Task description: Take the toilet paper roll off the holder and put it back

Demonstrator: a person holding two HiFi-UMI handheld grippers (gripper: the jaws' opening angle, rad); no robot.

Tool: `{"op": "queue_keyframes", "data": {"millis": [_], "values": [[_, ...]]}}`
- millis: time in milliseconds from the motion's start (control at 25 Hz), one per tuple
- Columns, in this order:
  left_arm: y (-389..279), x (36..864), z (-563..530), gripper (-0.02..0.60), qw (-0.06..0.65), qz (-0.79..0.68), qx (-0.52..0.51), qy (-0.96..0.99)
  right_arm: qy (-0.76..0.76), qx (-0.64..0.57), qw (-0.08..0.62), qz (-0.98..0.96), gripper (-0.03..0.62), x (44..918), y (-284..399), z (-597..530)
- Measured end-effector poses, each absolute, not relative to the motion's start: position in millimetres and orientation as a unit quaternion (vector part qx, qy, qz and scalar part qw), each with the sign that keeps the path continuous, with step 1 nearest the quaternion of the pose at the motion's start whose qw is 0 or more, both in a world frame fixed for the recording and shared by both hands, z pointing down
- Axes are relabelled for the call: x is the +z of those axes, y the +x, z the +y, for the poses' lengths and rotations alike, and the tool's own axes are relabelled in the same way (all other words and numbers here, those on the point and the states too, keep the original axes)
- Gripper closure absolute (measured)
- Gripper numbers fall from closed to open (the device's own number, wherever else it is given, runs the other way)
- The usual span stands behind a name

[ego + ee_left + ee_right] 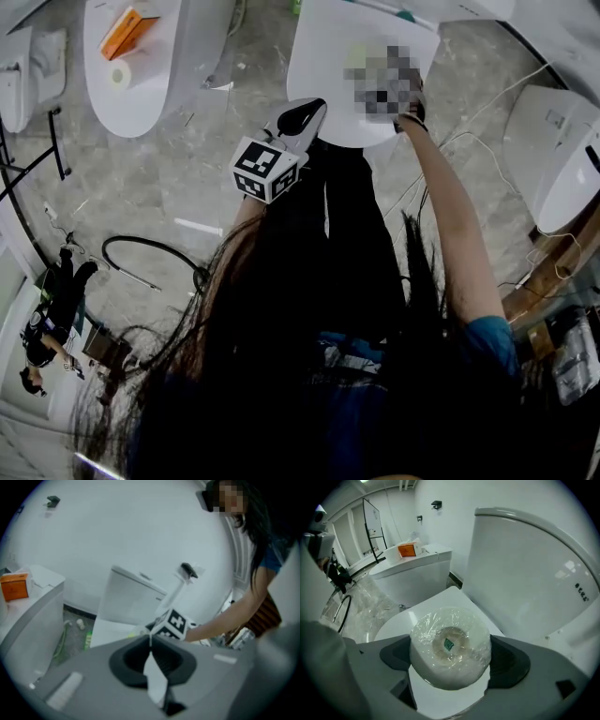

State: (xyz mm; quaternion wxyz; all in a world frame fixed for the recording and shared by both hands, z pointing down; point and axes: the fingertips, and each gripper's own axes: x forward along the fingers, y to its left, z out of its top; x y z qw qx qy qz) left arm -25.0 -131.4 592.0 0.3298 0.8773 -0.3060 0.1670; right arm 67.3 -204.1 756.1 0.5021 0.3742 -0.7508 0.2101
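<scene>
Right tongs (451, 660) are clamped on the toilet paper roll (450, 641), a pad on either side. The roll is wrapped in clear film, core end facing the camera. It sits over the closed toilet lid (401, 618); whether it touches the lid, I can't tell. Over to the left tongs (152, 660): pinched together on a white scrap (156, 684), paper or film, hard to say which. They're held off the lid's near side, pointing towards it. The marker cube (174, 622) of the right tongs shows over the lid, with the person's arm (225, 618) reaching in to it. Behind the lid rises the tank (525, 573). Well off to the lid's left stands a second toilet (412, 578) with an orange box (407, 550) on top.
</scene>
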Motion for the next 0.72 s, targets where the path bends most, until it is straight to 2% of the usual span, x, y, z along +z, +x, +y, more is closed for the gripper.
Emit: {"op": "queue_keyframes", "data": {"millis": [520, 720], "values": [[-38, 598, -139, 0.581, 0.34, -0.328, 0.159, 0.867, 0.398, 0.22, 0.495, -0.74, 0.138, 783, 59, -203], [-36, 599, -138, 0.581, 0.341, -0.327, 0.16, 0.867, 0.382, 0.224, 0.525, -0.726, 0.137, 788, 61, -200]]}}
